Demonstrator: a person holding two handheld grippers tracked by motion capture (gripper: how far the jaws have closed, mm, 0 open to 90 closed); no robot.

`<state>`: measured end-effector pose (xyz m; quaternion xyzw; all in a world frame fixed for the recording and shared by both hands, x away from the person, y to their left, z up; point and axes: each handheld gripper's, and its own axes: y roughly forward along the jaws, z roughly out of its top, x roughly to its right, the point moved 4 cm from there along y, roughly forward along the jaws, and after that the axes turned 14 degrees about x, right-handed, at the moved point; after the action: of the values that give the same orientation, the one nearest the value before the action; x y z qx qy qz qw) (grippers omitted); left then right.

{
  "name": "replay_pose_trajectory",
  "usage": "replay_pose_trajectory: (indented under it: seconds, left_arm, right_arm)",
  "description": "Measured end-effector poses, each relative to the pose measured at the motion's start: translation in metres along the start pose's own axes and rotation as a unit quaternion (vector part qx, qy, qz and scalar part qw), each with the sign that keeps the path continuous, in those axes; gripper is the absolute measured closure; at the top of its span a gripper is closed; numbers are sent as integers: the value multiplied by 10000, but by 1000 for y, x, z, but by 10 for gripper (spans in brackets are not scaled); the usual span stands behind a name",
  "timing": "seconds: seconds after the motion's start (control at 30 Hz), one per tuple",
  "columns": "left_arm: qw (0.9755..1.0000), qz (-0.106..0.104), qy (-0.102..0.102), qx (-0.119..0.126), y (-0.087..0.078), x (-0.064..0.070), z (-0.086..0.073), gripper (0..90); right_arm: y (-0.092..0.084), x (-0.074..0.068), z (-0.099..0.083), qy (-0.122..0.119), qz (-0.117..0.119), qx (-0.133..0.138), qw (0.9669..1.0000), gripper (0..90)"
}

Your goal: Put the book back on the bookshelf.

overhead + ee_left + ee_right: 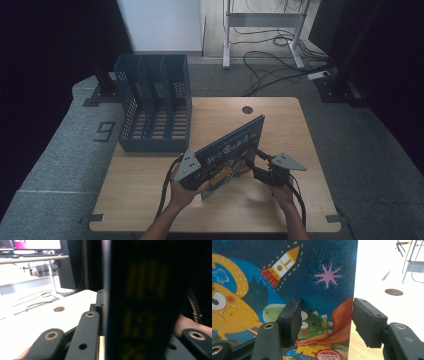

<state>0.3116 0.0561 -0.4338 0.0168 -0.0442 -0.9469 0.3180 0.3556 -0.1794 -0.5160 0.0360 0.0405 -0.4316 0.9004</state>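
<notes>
A blue file rack point(154, 110) is standing at the table's point(150, 200) far left, and the picture book point(231, 150) is tilting on edge near the middle. The left gripper point(192, 172) is clamping its near-left end, while the right gripper point(261, 167) is hovering with jaws apart beside the cover. With just that one grip, the book may be about to pivot or slip flat.

We see a dark blue book point(145, 302) standing upright through the middle and right of the frame, blurred, with faint yellow lettering on it. Our left gripper point(130, 350) rises from the bottom edge, its black jaws pressed against the book on either side. The pale worktop point(37, 320) fills the lower left, with a round hole point(59, 309) in it. At upper left, cables point(37, 302) lie on the floor.
</notes>
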Motion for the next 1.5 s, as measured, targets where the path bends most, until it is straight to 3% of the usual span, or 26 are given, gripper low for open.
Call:
replay_pose_trajectory:
  seconds: [0.37,0.5,0.73,1.1,1.5]
  left_arm:
    - [9997,106,-99,211,0,2,0,823]
    - [9993,211,-128,293,-3,-2,8,824]
    - [9989,386,12,277,-9,-10,17,824]
    - [9978,442,81,482,-19,-16,41,823]
    - [9972,540,93,506,-23,-23,54,822]
  right_arm:
    - [-2,2,1,-42,-35,-4,10000,401]
    - [-5,5,2,-20,-63,8,10000,402]
    - [-6,6,2,-28,-84,3,10000,403]
    - [-9,8,1,4,-107,-36,9999,405]
    - [-21,12,0,61,-122,-71,9999,407]
